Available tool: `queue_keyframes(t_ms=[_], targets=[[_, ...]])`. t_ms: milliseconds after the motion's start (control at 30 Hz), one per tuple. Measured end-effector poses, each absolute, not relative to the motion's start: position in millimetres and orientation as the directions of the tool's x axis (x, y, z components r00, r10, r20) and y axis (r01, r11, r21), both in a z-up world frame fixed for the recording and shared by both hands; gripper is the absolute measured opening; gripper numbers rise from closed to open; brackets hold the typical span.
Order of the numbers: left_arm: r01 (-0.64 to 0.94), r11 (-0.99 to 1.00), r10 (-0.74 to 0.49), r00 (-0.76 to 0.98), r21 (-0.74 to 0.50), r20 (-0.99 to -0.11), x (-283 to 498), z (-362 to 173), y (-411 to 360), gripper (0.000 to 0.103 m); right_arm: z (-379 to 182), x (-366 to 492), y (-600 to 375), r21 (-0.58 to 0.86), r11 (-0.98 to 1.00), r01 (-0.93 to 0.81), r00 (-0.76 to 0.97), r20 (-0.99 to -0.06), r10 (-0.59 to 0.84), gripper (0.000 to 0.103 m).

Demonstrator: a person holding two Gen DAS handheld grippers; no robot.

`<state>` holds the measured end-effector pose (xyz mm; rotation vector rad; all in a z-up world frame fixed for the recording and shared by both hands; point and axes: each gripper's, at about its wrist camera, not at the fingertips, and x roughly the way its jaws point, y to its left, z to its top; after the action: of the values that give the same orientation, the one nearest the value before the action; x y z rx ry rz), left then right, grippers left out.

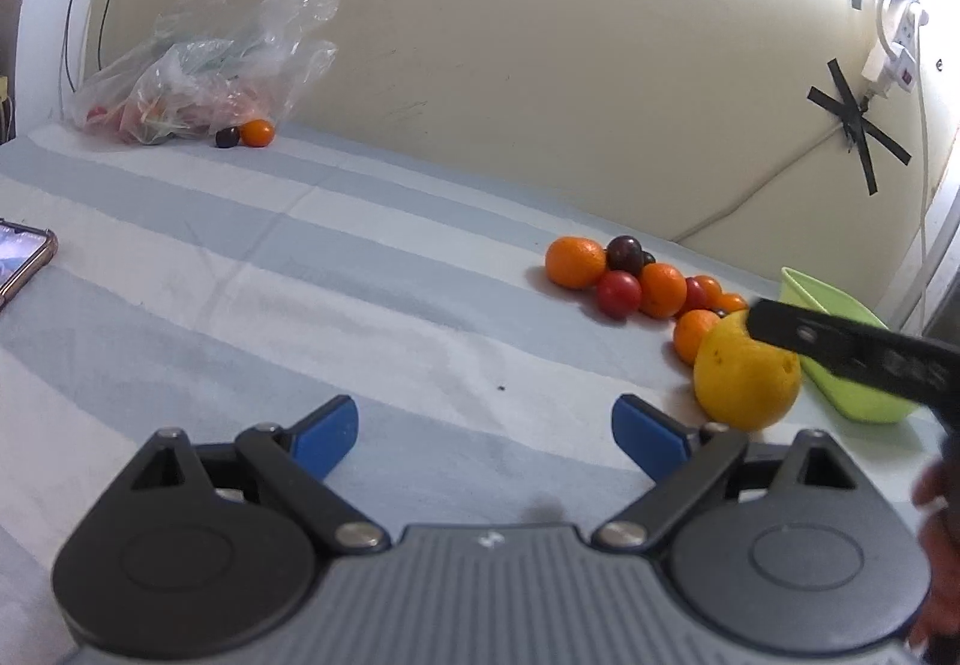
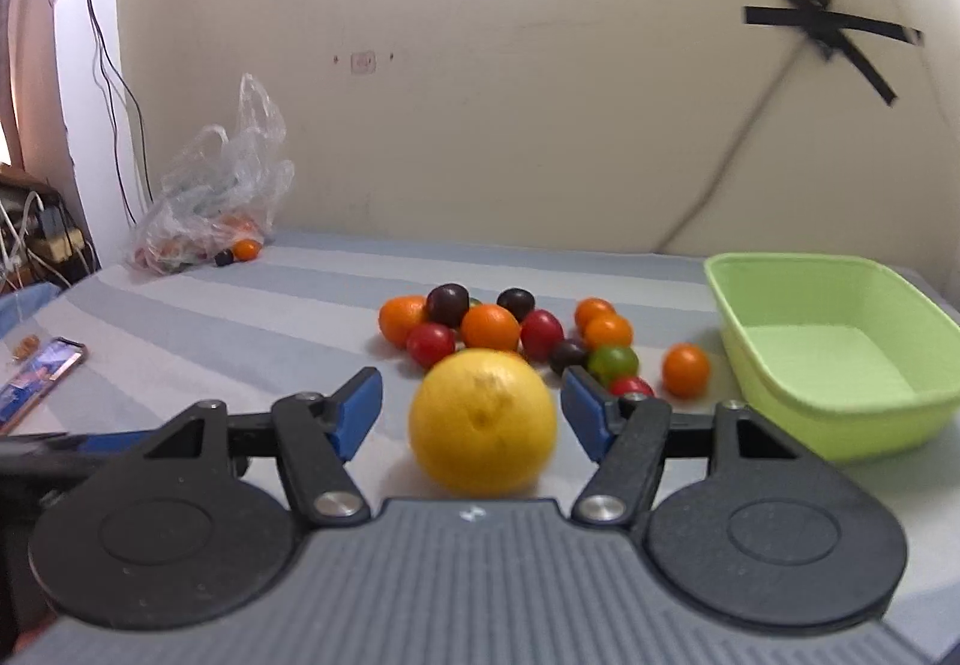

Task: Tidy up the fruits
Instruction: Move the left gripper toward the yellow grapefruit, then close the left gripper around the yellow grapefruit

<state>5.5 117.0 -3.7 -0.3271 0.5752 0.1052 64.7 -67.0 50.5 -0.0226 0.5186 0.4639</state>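
Now the right claw point(image 2: 471, 413) spreads around the round lemon point(image 2: 483, 422); left claw point(image 1: 485, 440) spread, empty.

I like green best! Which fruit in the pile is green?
The lime, the only green fruit. It sits at the pile's near right edge, beside a dark plum; the others are orange, red, dark purple or yellow.

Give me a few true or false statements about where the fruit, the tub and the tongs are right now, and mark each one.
1. The green tub holds several oranges. False: it holds no fruit.
2. The yellow fruit sits between the open right tongs. True.
3. The left tongs grip a tomato. False: they are open and hold nothing.
4. A plastic bag lies by the wall. True.
5. A phone lies on the striped cloth. True.
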Motion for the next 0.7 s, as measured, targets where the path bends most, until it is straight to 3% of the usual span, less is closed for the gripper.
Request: queue_keyframes(t_ms=[33,200,467,700], targets=[[-0.181,0.945,0.003,0.837,-0.272,-0.547,6,-3,116,0.095,50,70,-65,0.094,0.891,-0.443,0.756,-0.495,0.428,0.068],[-0.116,0.942,-0.065,0.858,-0.314,-0.510,2,-1,118,0.095,51,75,-70,0.086,0.877,-0.472,0.719,-0.539,0.440,0.046],[0.053,0.857,-0.326,0.826,-0.513,-0.459,10,8,120,0.095,53,12,-105,0.146,0.816,-0.560,0.649,-0.534,0.541,0.044],[0.201,0.878,-0.425,0.745,-0.435,-0.513,37,18,65,0.095,38,-5,-105,0.160,0.800,-0.578,0.610,-0.567,0.554,0.045]])
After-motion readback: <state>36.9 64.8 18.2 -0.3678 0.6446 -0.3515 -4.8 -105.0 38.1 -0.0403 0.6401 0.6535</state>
